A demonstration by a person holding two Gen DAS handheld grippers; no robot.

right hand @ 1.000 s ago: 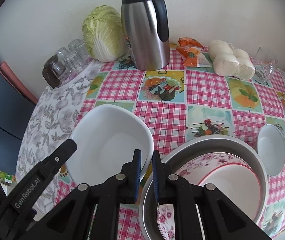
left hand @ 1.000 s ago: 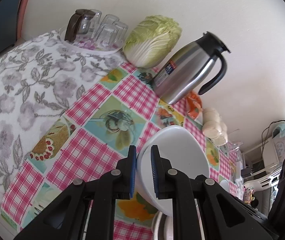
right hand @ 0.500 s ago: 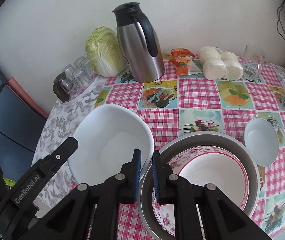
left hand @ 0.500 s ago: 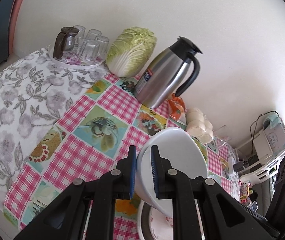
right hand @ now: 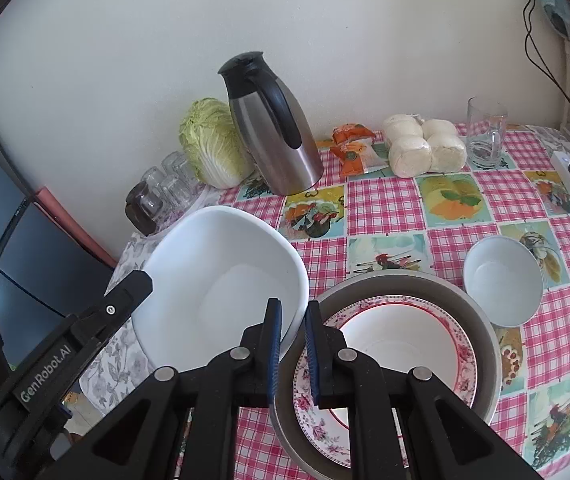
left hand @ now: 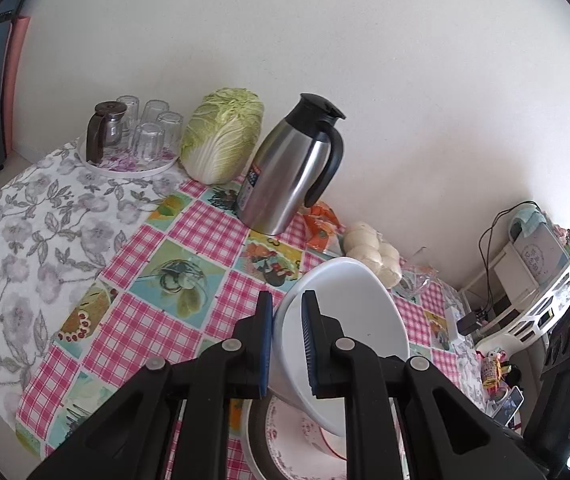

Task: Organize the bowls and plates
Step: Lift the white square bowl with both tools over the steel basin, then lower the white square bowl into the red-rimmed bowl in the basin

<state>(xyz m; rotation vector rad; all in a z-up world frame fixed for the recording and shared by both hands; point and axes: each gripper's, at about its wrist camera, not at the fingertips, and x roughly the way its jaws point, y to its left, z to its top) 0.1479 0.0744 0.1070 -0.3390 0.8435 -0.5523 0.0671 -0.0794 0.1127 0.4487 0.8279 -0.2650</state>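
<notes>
A large white bowl (right hand: pixel 221 280) hangs tilted above the checked tablecloth, held from both sides. My left gripper (left hand: pixel 287 320) is shut on its left rim, the blue pads pinching the wall of the white bowl (left hand: pixel 345 320). My right gripper (right hand: pixel 293 320) is shut on the opposite rim. Just right of the bowl sits a metal basin (right hand: pixel 481 320) holding a floral plate (right hand: pixel 313 420) with a red-rimmed bowl (right hand: pixel 397 344) on it. A small white bowl (right hand: pixel 501 284) stands on the table right of the basin.
Along the wall stand a steel thermos jug (right hand: pixel 273 136), a cabbage (right hand: pixel 213 144), a tray of upturned glasses (left hand: pixel 133 136), orange packets (right hand: pixel 353 148), bagged buns (right hand: pixel 425 144) and a glass mug (right hand: pixel 485 132). A power strip (right hand: pixel 569 176) lies at the far right edge.
Both grippers have risen with the white bowl still pinched between them. The table looks farther off, and the bowl has shifted toward the basin.
</notes>
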